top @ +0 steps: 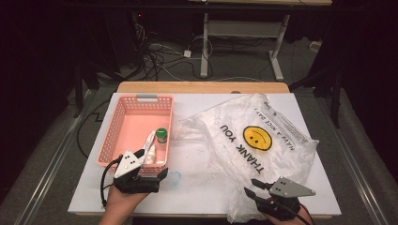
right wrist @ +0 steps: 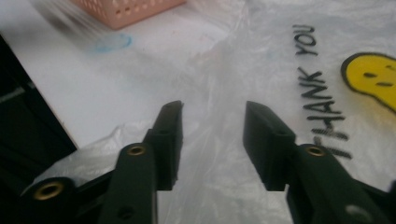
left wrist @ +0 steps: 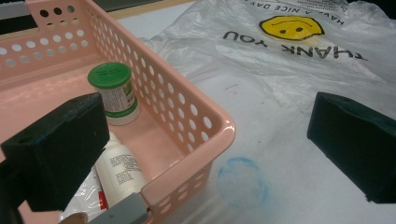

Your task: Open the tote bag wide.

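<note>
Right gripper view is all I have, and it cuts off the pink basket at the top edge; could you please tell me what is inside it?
Observer: A green-capped bottle stands upright in the pink basket.
Operator: Thank you. Is anything else in there?
Observer: Yes, a white bottle lies on its side near the basket's near wall.
Operator: And where is the other gripper, please?
Observer: The left gripper is at the basket's near right corner, jaws wide open, one over the basket and one over the table.
</note>
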A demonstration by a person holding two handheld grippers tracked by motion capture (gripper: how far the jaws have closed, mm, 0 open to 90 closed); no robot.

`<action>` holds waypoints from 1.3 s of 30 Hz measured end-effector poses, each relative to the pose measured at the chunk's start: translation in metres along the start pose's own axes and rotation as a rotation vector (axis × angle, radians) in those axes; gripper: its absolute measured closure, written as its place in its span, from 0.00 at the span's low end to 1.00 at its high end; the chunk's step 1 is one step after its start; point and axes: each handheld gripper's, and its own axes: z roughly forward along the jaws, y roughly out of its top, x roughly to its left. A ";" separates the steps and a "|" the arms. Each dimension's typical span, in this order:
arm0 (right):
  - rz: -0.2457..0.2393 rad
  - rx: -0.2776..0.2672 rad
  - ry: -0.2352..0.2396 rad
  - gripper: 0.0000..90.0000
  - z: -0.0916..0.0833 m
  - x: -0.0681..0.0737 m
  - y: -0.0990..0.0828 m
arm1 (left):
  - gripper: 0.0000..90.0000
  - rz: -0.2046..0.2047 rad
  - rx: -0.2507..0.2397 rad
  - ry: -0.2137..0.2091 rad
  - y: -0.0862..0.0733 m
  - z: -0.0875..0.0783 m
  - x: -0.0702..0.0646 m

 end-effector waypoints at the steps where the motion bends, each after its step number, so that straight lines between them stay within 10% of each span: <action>1: 0.004 -0.012 -0.006 0.54 0.000 -0.002 0.002 | 0.00 -0.001 0.000 -0.001 0.000 0.000 0.000; 12: 0.023 -0.015 -0.012 0.01 0.033 -0.029 0.034 | 0.00 -0.001 0.003 0.000 -0.001 0.001 0.000; 26: -0.021 0.015 0.035 0.00 0.094 -0.039 0.070 | 0.00 0.034 -0.002 0.061 -0.001 -0.002 0.000; 39: -0.021 0.081 0.084 0.08 0.121 -0.037 0.067 | 0.00 0.016 0.050 0.057 -0.005 -0.006 -0.004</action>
